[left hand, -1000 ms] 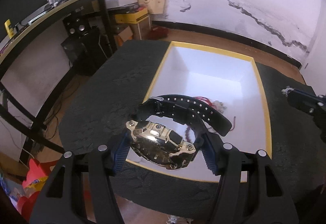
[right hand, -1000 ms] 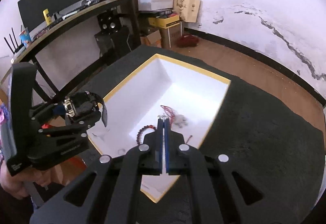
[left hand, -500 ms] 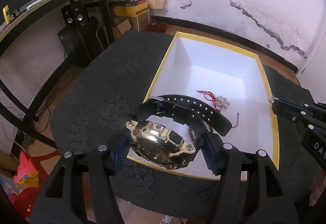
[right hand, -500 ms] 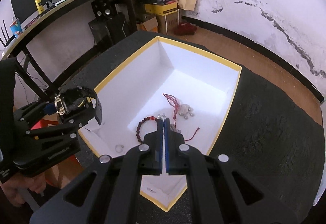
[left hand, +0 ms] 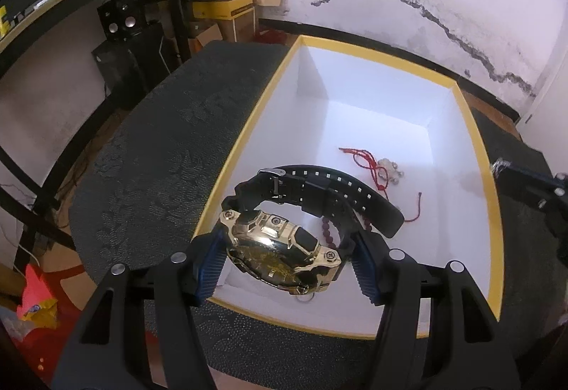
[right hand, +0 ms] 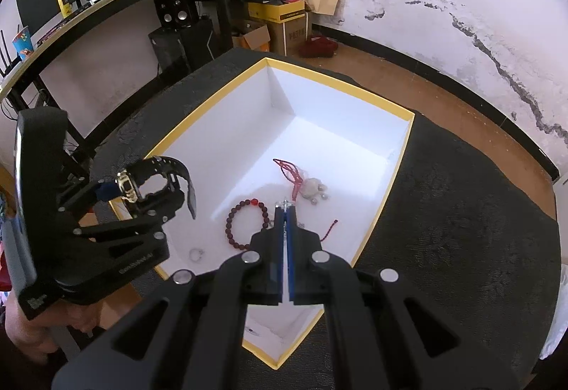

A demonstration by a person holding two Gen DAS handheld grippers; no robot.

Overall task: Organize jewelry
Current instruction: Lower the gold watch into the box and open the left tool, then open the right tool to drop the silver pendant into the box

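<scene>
A: Nearest first. The left gripper [left hand: 289, 260] has its jaws clamped on the gold-cased wristwatch with a black rubber strap [left hand: 284, 248], held by the sides of the case in the air above the near left corner of the white open box with a yellow rim [left hand: 491, 212].

B: So the risk is the grip?

A: I think so. The case is hard and faceted, so it could twist between the pads, and the free strap end sticks out to the right. If the watch lowers crooked, the strap may catch the rim, or the watch may drop onto the small silver ring [right hand: 196, 254] lying near that corner.

B: And the right gripper [right hand: 285, 209]?

A: Its jaws are pressed together with nothing large between them; a tiny glint at the tips I can't identify. It hangs over the box, just above the dark red bead bracelet [right hand: 245, 223].

B: Further in?

A: The red cord with pale beads [right hand: 305, 185] lies mid-box. A low sweep could snag it, dragging it across the black textured counter [left hand: 159, 141].
</scene>
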